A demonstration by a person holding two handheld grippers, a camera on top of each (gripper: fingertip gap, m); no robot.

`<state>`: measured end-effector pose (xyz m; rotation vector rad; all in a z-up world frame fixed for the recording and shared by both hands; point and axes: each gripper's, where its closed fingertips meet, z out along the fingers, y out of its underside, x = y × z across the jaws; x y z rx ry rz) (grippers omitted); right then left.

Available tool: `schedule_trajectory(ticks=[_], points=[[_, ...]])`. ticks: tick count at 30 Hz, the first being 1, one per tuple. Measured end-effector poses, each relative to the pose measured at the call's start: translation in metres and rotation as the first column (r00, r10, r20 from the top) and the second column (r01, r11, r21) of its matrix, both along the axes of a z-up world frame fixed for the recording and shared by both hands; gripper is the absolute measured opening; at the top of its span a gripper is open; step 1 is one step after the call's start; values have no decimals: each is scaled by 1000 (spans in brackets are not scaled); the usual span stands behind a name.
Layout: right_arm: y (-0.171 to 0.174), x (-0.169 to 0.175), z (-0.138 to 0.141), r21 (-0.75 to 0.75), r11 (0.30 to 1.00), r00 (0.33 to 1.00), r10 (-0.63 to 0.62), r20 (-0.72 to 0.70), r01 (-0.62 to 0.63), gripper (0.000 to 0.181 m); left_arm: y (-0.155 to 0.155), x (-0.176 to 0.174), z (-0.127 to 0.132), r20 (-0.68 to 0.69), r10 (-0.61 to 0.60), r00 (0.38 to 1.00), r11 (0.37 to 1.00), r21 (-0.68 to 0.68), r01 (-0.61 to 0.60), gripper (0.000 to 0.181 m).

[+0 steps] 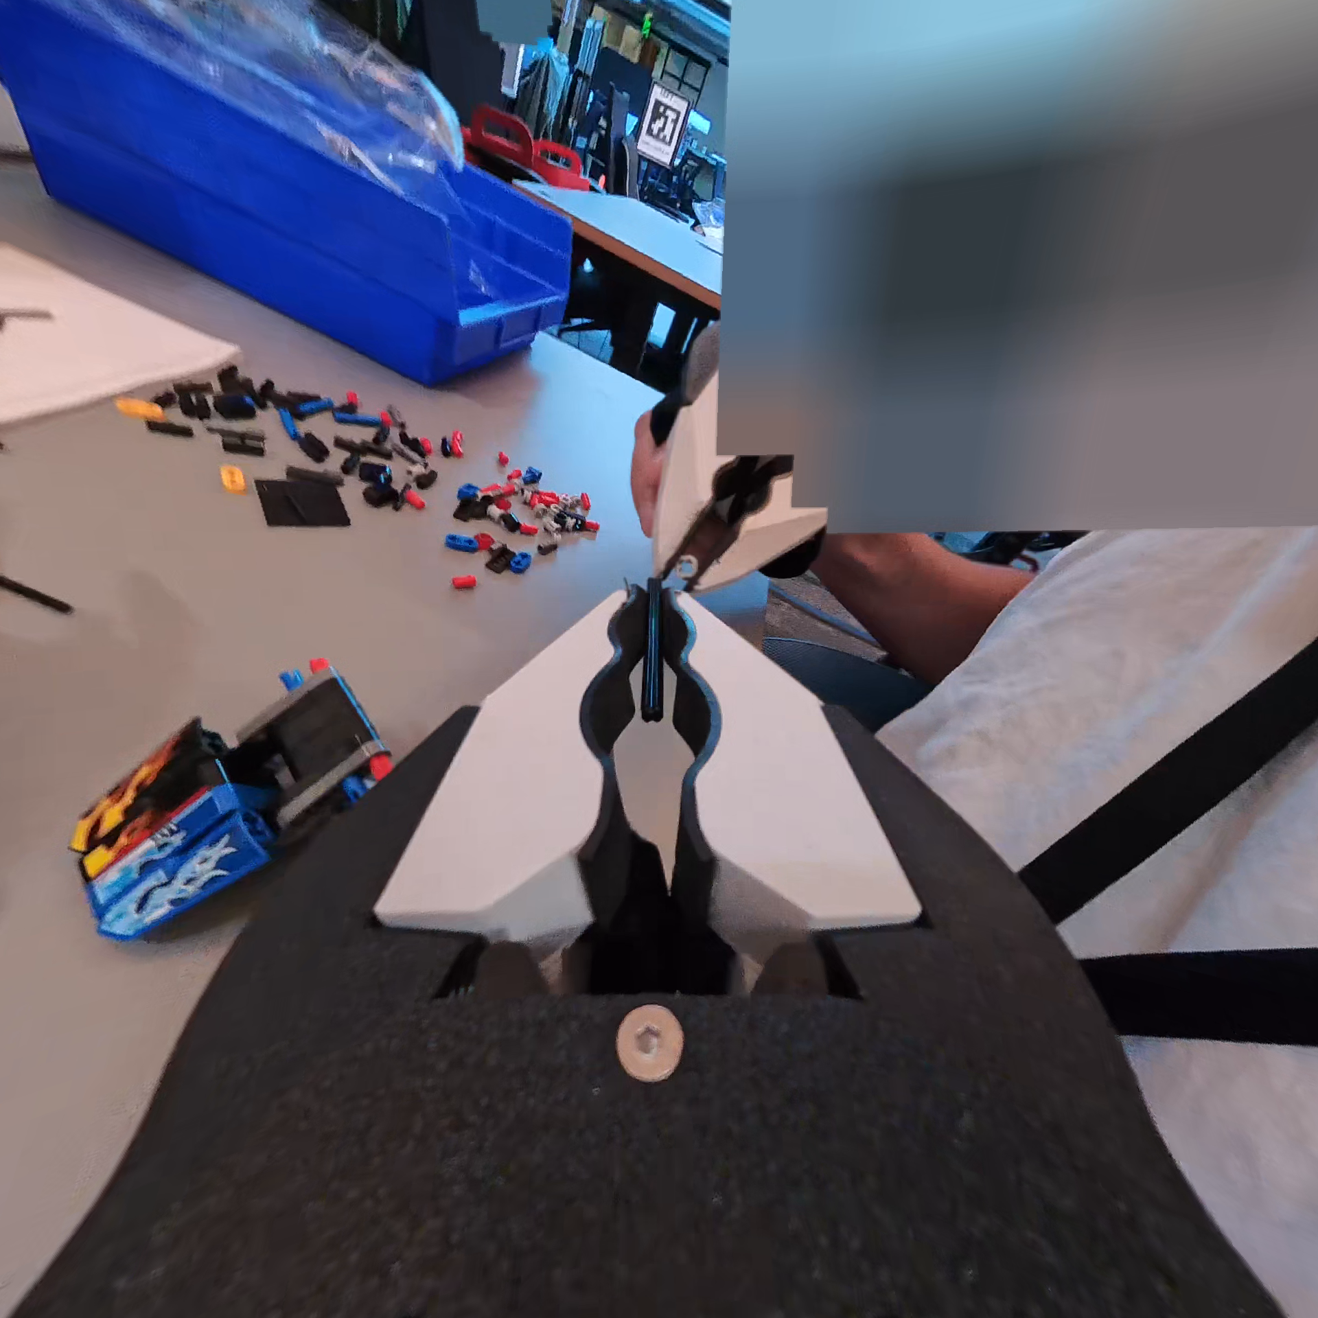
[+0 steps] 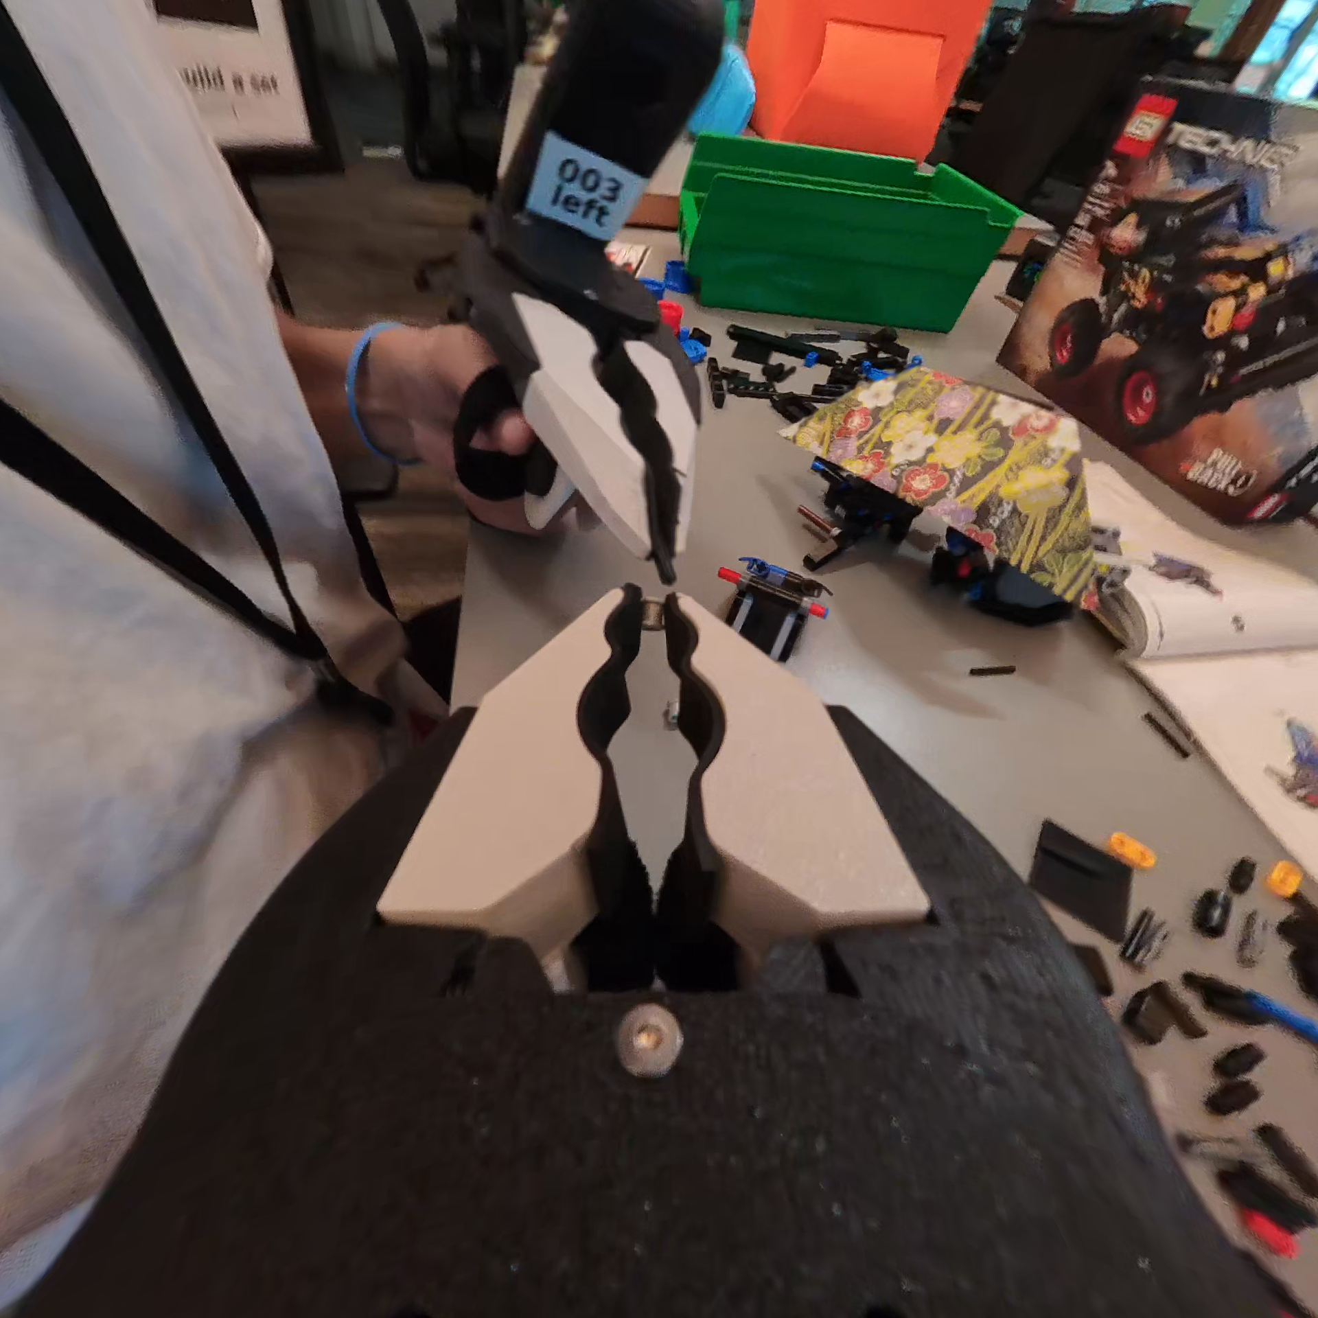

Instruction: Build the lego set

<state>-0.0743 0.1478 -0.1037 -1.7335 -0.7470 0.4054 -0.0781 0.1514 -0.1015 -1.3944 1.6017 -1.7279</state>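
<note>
In the left wrist view, my left gripper [image 1: 650, 598] is shut on a thin black axle [image 1: 652, 663] that lies along the jaws, held above the table's edge. My right gripper [image 1: 702, 549] meets it tip to tip, holding a small grey bush [image 1: 686, 568] just off the axle's end. In the right wrist view, my right gripper [image 2: 650, 605] is shut on the grey bush [image 2: 650, 615], and my left gripper [image 2: 667, 560] points down at it with the axle end sticking out. A partly built truck body with flame stickers [image 1: 221, 799] lies on the table to the left.
Loose black, blue and red pieces [image 1: 399, 456] are scattered by a blue bin [image 1: 285, 185]. The right wrist view shows a small black sub-assembly [image 2: 774, 606], a flowered sheet [image 2: 956, 456] over another assembly, a green bin [image 2: 834, 235], the set's box [image 2: 1177, 299], a booklet [image 2: 1212, 592] and more pieces [image 2: 1212, 963]. Left and right tips are no more than a few centimetres apart.
</note>
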Motion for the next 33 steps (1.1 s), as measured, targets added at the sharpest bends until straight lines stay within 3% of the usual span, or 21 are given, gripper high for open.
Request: schedule_trajectory(ticks=[13,33], points=[[12,-3,-20,71,997,949,-10,315,-13,6,3,0,-21,-189,-32,981,984,-178,-2,1],[10,-9,-30,10,997,955,71,289,-78,5,-1,-6,-24,-222,-95,970,974,-222,45,1]])
